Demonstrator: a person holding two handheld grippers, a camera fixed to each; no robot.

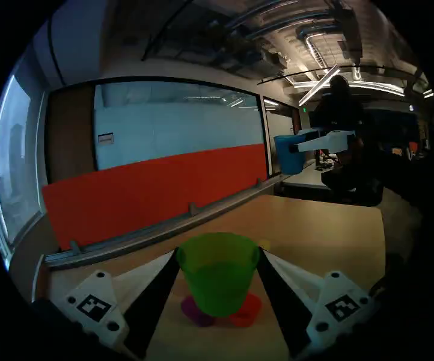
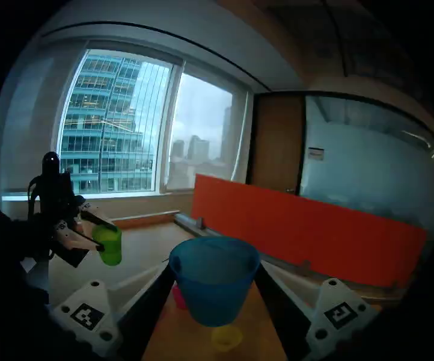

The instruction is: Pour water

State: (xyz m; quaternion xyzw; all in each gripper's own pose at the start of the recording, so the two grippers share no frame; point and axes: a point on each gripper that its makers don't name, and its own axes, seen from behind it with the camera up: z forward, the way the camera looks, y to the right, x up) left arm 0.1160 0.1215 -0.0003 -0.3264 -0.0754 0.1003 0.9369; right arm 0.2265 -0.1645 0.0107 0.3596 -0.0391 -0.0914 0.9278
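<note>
- Now we grip a green plastic cup (image 1: 218, 277) in the left gripper (image 1: 218, 256), and a blue plastic cup (image 2: 214, 286) in the right gripper (image 2: 214, 268).
- Both stand upright, well apart, blue to the right.

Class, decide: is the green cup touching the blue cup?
Apart. The right gripper view shows the green cup off to the left of the blue cup, with bare table visible between them.

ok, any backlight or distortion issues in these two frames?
Right gripper view: bright window backlights the scene, the far left tool mostly silhouette, blue cup sharp. Left gripper view: dim, ceiling lights glare, fisheye bows the orange panel; green cup clear.
</note>
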